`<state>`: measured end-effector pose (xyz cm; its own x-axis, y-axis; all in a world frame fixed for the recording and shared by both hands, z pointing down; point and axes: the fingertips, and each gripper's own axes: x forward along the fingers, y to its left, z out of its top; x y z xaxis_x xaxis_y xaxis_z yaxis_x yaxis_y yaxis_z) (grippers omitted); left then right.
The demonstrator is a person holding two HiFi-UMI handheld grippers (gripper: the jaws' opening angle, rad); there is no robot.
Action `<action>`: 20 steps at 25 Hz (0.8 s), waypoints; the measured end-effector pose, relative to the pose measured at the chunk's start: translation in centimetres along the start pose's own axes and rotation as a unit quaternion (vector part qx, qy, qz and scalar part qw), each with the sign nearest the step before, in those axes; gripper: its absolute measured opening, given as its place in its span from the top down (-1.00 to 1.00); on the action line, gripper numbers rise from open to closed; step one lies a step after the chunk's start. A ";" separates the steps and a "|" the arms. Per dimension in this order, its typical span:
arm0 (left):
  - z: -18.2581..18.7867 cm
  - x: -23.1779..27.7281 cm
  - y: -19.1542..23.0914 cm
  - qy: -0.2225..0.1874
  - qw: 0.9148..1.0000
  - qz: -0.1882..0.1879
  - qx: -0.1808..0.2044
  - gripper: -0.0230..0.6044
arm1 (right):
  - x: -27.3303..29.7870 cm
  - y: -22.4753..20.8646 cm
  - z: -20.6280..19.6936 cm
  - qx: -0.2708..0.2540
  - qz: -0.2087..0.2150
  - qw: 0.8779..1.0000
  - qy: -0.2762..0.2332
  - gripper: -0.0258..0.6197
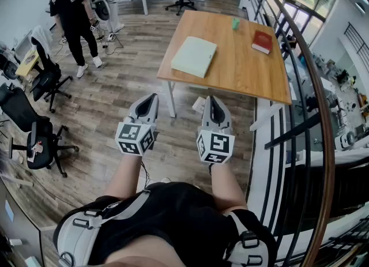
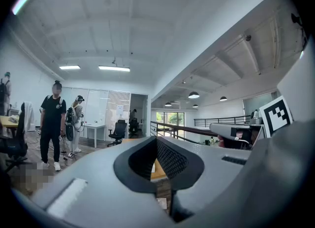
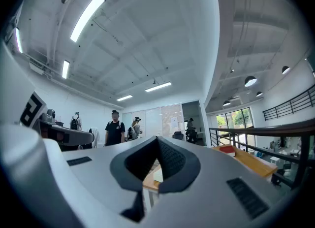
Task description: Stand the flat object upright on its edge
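Two tools, left tool and right tool, are hovering empty with jaws together; the pale green flat object is lying flat on the wooden worktop, well apart from them.

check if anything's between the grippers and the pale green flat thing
Nothing visible: only floor separates the left gripper and right gripper from the table where the pale green flat object lies.

Head view: high up, steep down past wearer's torso, wooden table well ahead. Left gripper view: low, level, own left gripper filling lower frame. Right gripper view: same w/ right gripper, tipped slightly up. All 3 share table & bystander in black.
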<state>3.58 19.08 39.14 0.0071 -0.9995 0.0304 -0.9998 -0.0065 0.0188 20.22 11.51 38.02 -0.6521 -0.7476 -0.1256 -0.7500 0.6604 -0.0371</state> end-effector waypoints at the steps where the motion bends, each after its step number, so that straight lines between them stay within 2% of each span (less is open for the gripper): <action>1: 0.1 0.1 0.1 -0.003 1.000 0.000 -0.005 0.93 | 0.2 0.2 -0.2 0.000 0.005 1.000 0.004 0.91; 11: -0.3 0.0 1.6 -0.010 1.000 -0.001 -0.016 0.93 | 1.2 1.6 -0.9 0.000 0.008 1.000 0.010 0.91; 20: -1.0 0.0 4.2 -0.013 0.999 -0.025 -0.023 0.92 | 2.4 4.0 -1.8 -0.015 -0.013 1.000 0.015 0.91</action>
<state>-0.58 19.12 40.21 0.0549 -0.9985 0.0024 -0.9964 -0.0547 0.0653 15.44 12.18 39.35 -0.6357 -0.7660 -0.0958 -0.7689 0.6393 -0.0097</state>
